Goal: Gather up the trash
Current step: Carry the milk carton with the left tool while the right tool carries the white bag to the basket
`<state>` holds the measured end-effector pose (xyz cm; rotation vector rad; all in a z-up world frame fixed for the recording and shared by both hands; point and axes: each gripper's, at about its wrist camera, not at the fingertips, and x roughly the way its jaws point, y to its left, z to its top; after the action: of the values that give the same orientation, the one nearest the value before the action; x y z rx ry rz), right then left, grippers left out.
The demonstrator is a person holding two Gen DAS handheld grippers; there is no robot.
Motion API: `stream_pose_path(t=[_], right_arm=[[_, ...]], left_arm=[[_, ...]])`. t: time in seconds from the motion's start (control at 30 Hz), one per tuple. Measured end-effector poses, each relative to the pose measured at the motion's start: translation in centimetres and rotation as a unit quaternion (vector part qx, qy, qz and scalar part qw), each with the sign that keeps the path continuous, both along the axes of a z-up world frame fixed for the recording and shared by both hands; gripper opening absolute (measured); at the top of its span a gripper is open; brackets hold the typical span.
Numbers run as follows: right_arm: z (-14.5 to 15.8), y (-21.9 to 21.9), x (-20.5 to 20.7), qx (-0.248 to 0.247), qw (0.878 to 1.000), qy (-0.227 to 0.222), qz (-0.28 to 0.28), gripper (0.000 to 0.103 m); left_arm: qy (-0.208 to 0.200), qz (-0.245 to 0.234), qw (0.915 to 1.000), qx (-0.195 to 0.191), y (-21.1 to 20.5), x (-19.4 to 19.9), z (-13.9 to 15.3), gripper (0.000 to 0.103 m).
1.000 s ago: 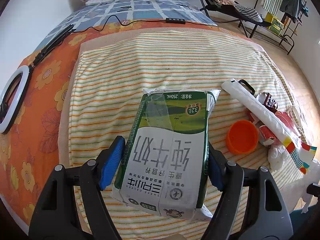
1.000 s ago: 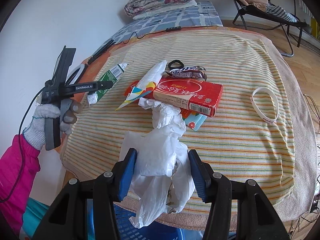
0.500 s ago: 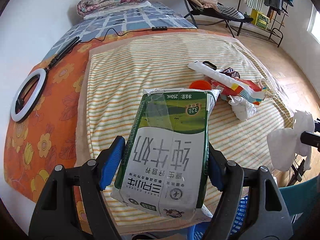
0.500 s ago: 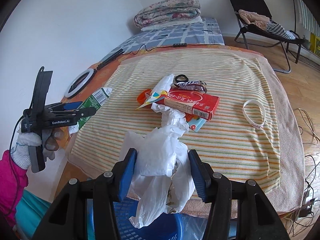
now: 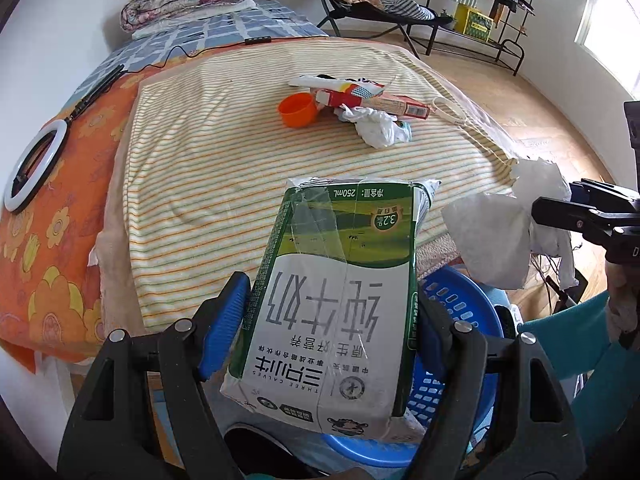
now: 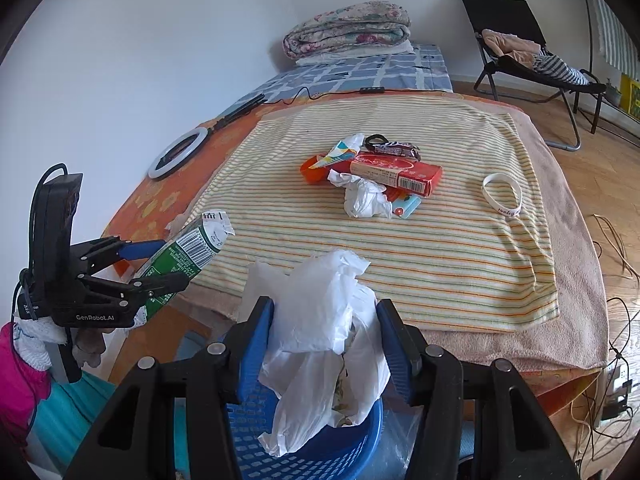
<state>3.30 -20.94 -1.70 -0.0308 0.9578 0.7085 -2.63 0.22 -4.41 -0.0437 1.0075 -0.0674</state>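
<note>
My left gripper [image 5: 332, 316] is shut on a green and white milk carton [image 5: 336, 288], held off the bed's near edge above a blue basket [image 5: 464, 328]. It also shows in the right wrist view [image 6: 160, 264] with the carton [image 6: 188, 252]. My right gripper [image 6: 326, 336] is shut on a crumpled white plastic bag [image 6: 324, 328], held over the blue basket [image 6: 304, 436]. The bag also shows in the left wrist view [image 5: 500, 236]. On the striped blanket [image 6: 420, 248] lie a red box [image 6: 396, 170], an orange cup [image 5: 298, 110], crumpled white paper [image 6: 366, 198] and wrappers.
A white wristband [image 6: 502, 194] lies on the blanket's right side. A ring light [image 6: 178, 154] and cable lie on the orange sheet at left. Folded quilts [image 6: 346, 34] sit at the bed's far end. A folding chair [image 6: 528, 60] stands on the wood floor at right.
Both grippers have drawn back from the bed with their loads. The blue basket has come into view under them, and the trash pile now lies farther away.
</note>
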Motion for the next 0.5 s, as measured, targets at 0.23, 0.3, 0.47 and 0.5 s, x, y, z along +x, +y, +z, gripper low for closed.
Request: stream_pose_path(t=[0.23, 0.3, 0.47, 0.5], right_arm=[[-2.5, -0.7, -1.4, -0.008, 1.000, 0.029, -0.007, 0.054], [-3.1, -0.6, -1.9, -0.014, 0.999, 0.032, -0.005, 0.054], [-4.8, -0.4, -2.8, -0.030, 0.999, 0.042, 0.001, 0.055], [-5.2, -0.3, -2.8, -0.033, 0.998, 0.046, 0.002, 0.055]], left_arm=[[0.022, -0.028, 0.9994, 0.003, -2.2, -2.1, -2.5, 0.077], [0.029, -0.033, 0.9990, -0.002, -2.5, -2.5, -3.2, 0.077], [0.050, -0.051, 0.9975, 0.003, -3.8, -3.5, -5.3, 0.077], [0.054, -0.055, 0.9970, 0.006, -4.1, -3.7, -5.7, 0.077]])
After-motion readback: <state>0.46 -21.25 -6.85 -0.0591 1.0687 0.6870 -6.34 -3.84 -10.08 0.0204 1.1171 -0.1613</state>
